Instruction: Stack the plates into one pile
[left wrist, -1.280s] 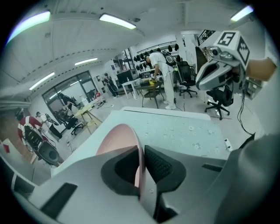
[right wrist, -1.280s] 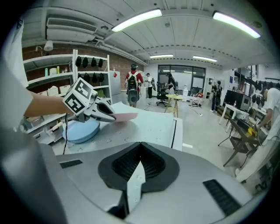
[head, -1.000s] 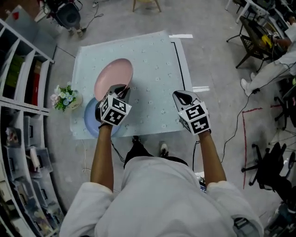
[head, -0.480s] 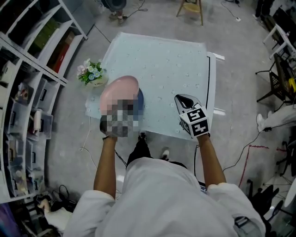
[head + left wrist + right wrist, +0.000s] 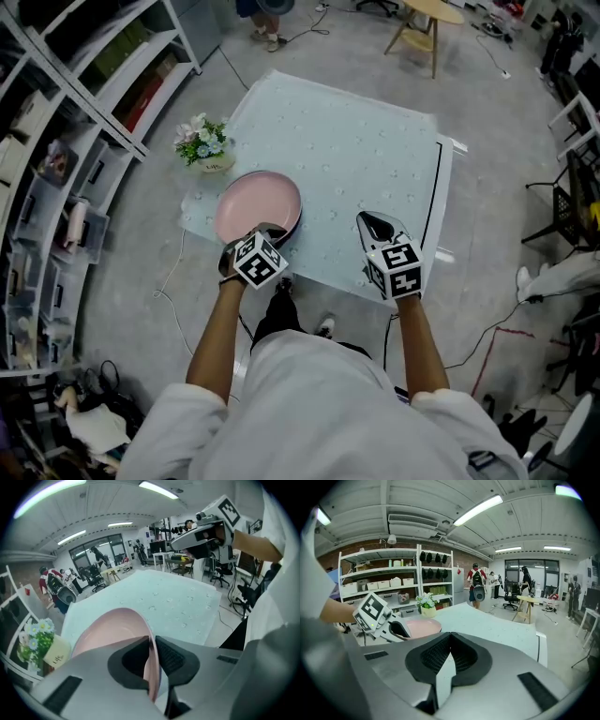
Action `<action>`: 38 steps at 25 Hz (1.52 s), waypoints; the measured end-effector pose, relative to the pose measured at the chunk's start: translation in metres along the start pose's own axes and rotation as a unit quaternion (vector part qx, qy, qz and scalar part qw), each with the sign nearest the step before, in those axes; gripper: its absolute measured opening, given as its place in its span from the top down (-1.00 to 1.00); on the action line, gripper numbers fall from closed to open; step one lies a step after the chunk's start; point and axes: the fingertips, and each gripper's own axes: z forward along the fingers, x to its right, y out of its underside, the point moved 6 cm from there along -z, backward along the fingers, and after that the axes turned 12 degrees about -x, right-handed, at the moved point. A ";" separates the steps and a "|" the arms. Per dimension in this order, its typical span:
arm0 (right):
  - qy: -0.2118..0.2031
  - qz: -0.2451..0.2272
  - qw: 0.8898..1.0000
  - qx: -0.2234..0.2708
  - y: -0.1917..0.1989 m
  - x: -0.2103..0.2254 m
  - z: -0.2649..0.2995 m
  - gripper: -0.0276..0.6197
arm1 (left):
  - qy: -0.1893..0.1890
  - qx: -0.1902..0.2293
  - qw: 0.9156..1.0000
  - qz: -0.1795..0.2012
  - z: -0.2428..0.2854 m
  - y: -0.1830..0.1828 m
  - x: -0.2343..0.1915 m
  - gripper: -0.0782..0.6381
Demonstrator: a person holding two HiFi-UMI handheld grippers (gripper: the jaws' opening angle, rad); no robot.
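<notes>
Since the earlier frame the left gripper (image 5: 265,234) has carried the pink plate (image 5: 258,204) down onto the blue plate (image 5: 296,229), which shows only as a sliver at the pink one's 4 o'clock, by the table's (image 5: 375,150) 7 o'clock corner. Its jaws clamp the pink rim at 6 o'clock; the right gripper (image 5: 373,225), at the pile's 3 o'clock, is closed on nothing. The pile sits near the table edge, so pulling back before letting go could likely drag the pink plate off-centre or over it.

White shirt (image 5: 319,403), seemingly short-sleeved; left claw (image 5: 268,233), right claw (image 5: 368,218) grey with black-white marker cubes (image 5: 260,262).
</notes>
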 end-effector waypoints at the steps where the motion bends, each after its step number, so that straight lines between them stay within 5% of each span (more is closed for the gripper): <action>1: -0.007 0.004 1.000 0.006 0.000 0.001 -0.004 0.87 | 0.014 0.004 1.000 -0.010 0.006 0.000 0.001 0.62; 6: -0.010 -0.001 1.000 0.007 0.004 0.002 -0.016 0.87 | 0.069 0.040 0.994 -0.077 0.016 0.007 -0.007 0.50; 9: 0.005 -0.006 1.000 0.000 0.007 0.007 -0.020 0.87 | 0.100 0.126 0.971 -0.176 -0.001 0.003 -0.022 0.36; 11: 0.007 -0.010 1.000 0.004 0.005 0.010 -0.023 0.87 | 0.076 0.170 0.958 -0.216 -0.017 0.002 -0.034 0.37; 15: 0.014 -0.042 0.999 0.028 -0.015 0.008 -0.030 0.87 | -0.043 0.197 0.959 -0.197 -0.057 0.000 -0.055 0.63; 18: 0.019 -0.056 0.996 0.062 -0.043 0.005 -0.044 0.87 | -0.094 0.243 0.948 -0.184 -0.100 -0.012 -0.065 0.72; 24: 0.035 -0.107 0.986 0.119 -0.092 -0.008 -0.073 0.87 | -0.142 0.320 0.925 -0.147 -0.187 -0.041 -0.061 0.73; 31: 0.044 -0.133 0.978 0.155 -0.126 -0.019 -0.099 0.88 | -0.203 0.351 0.906 -0.119 -0.253 -0.047 -0.056 0.73; 38: 0.045 -0.141 0.975 0.164 -0.135 -0.027 -0.111 0.88 | -0.233 0.342 0.904 -0.108 -0.273 -0.042 -0.046 0.73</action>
